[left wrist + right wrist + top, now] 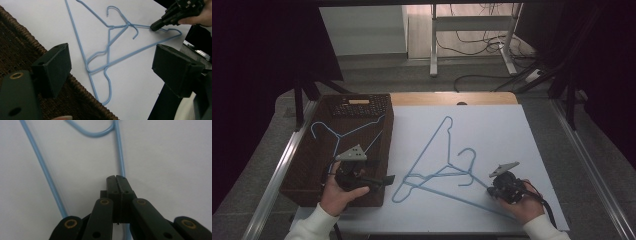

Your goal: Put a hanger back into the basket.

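Near edge, high view: left hand at 7 o'clock holds the left gripper over the basket's near-right corner. In the left gripper view its jaws stand spread wide with nothing between them, one over the wicker rim, the other over the white sheet.

Right hand at 5 o'clock holds the right gripper low on the sheet. In the right gripper view the jaws are pressed together, pinching a blue wire of one hanger; the wire goes in at the tips and comes out below them. The left gripper view shows the same tip on the wire near the hanger necks.

Two blue wire hangers lie overlapped at the centre of the white sheet, hooks tangled, one long bar running toward 5 o'clock.

Open room: sheet bare from centre to 3 o'clock and up to 1 o'clock. The sheet's near edge sits close to both hands. Metal rails run along both sides of the table. A wood strip of the table shows at 12 o'clock.

Container: dark wicker basket at 9 o'clock, its right wall touching the sheet's left edge. Inside, one blue hanger lies flat, hook toward 10 o'clock. A dark flat item with a tan bar sits at the far end; cannot tell what it is.

Far: floor, white frame legs, cables.
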`<state>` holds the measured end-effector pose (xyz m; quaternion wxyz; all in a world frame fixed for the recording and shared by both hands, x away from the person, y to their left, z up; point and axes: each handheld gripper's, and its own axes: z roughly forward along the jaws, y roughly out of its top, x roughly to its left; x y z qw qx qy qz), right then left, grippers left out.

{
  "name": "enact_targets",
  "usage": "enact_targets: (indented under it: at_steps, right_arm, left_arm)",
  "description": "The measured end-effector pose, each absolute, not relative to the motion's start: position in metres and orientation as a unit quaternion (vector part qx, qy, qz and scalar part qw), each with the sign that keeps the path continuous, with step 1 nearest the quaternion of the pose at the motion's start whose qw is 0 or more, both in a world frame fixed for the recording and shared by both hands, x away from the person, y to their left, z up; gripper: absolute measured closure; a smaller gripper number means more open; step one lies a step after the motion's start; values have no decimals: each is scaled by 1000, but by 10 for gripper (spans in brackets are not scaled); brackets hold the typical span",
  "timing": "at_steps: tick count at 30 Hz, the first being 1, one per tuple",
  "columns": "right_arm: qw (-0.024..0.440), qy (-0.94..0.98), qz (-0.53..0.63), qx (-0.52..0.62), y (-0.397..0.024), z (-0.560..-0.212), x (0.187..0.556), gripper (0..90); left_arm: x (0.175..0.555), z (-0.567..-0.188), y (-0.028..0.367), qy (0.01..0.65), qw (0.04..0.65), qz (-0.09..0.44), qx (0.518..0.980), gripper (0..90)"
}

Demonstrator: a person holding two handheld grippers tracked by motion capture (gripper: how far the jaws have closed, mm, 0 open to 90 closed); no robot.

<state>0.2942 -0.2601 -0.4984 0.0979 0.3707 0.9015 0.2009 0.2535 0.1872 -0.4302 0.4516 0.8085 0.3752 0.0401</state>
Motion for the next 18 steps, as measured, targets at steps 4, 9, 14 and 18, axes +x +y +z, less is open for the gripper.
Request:
enact_targets:
  at_steps: [4,9,14,18]
  right_arm:
    - [103,900,205,370,-260,-498,298,897]
    - [67,902,250,345,-235,-490,290,897]
    - [52,914,254,312,-190,-499,290,896]
    - [53,919,250,301,-168,-505,294,897]
  left_arm:
    - [253,-430,187,375,451,41,809,154]
    - [254,-430,187,376,451,41,808,154]
    - [254,-430,187,375,450,42,809,154]
    - [254,-430,187,375,450,42,809,154]
